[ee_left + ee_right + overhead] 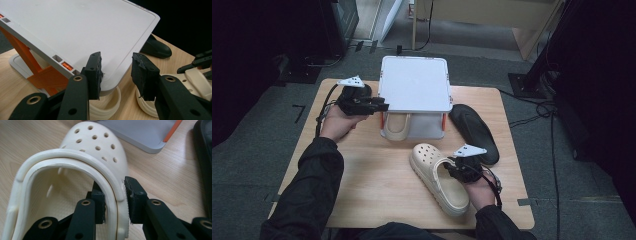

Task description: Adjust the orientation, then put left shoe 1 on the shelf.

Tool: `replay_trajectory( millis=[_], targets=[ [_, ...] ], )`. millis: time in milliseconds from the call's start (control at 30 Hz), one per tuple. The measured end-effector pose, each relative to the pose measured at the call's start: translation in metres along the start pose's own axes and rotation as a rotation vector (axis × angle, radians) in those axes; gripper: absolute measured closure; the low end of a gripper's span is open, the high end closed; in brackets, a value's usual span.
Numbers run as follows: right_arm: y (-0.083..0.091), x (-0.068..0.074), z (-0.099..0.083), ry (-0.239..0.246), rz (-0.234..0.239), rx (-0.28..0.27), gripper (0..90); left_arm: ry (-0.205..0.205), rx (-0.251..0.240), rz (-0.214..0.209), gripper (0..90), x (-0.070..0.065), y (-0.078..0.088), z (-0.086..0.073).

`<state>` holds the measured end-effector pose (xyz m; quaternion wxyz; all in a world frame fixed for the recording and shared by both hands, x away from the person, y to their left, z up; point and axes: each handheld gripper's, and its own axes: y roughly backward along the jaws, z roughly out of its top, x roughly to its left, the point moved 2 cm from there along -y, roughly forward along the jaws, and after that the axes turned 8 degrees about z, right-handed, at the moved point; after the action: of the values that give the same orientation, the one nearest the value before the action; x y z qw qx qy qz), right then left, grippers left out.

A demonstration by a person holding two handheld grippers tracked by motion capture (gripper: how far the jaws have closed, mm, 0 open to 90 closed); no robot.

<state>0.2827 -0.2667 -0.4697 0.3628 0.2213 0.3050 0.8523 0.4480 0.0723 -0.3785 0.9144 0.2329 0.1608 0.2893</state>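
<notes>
A cream clog (437, 175) (95, 142) lies at the table's front right. My right gripper (457, 167) (115, 200) is shut on its side wall by the opening, one pad inside and one outside. A white box with a raised lid (414, 82) (75, 30) stands at the back centre, and a second cream clog (396, 125) (110, 102) sits under the lid. My left gripper (379, 106) (116, 72) is at the lid's left front corner. Its jaws stand apart: one pad lies against the lid's rim and the other is clear of it.
A black clog (474, 132) (156, 47) (205, 157) lies to the right of the box. Orange struts (37, 75) hold the lid over the grey base (147, 135). Bare wooden tabletop (377, 185) spreads across the front left. Beyond the table are cables and dark equipment.
</notes>
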Motion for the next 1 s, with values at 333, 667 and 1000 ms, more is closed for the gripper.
replay_trajectory(
  millis=[333, 667, 1000],
  targets=[
    [0.0, -0.002, 0.02, -0.015, -0.028, -0.039, 74.5, 0.001, -0.001, 0.001, 60.4, 0.0, 0.0, 0.0],
    [-0.009, -0.008, 0.039, -0.036, -0.071, -0.041, 74.4, 0.0, -0.002, 0.002, 60.7, 0.0, 0.0, -0.001],
    [-0.018, -0.024, 0.057, -0.065, -0.15, -0.042, 74.3, 0.005, -0.005, -0.005, 61.0, 0.0, 0.001, -0.001]
  ],
)
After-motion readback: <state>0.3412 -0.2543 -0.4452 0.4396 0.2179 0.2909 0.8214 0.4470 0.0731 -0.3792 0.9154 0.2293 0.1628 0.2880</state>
